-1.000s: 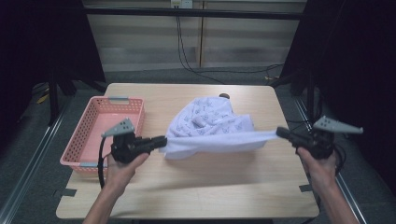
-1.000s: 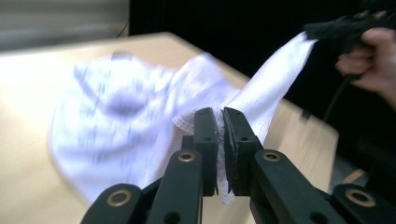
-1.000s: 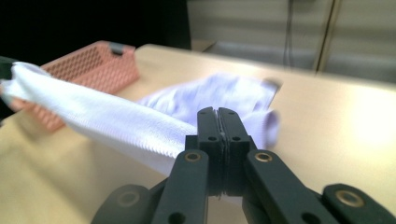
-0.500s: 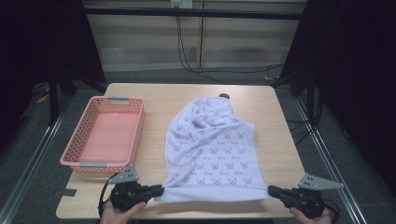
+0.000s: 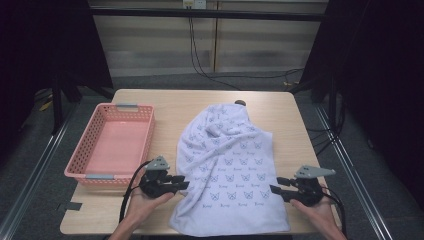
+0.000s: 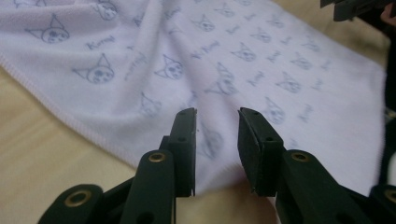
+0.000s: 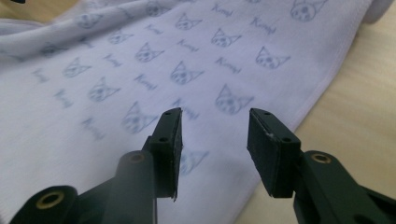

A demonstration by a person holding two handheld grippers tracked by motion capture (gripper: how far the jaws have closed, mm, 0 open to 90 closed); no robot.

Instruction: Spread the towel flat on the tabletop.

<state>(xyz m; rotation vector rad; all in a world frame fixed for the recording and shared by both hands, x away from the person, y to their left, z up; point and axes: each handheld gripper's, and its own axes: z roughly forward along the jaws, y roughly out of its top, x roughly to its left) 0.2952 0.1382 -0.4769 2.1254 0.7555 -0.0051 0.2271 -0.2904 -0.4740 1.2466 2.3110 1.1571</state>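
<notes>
A white towel (image 5: 230,170) printed with small grey cat faces lies spread on the wooden table (image 5: 165,107), its near end reaching the front edge and its far end rumpled. My left gripper (image 5: 181,186) rests at the towel's left edge near the front. Its jaws have just been opening and stand apart over the cloth (image 6: 233,60), gripping nothing. My right gripper (image 5: 275,190) sits at the towel's right edge. Its jaws have likewise just been opening and are parted above the towel (image 7: 140,60), pressing on nothing.
A pink plastic basket (image 5: 86,172) stands on the left part of the table, close to my left hand. Bare wood (image 7: 355,93) runs along the towel's right side. A small dark object (image 5: 240,103) lies at the towel's far end. Dark floor and frame rails surround the table.
The towel, held stretched in the air between both grippers, came down flat onto the table. Both grippers have let go of it, and their jaws now stand apart.
</notes>
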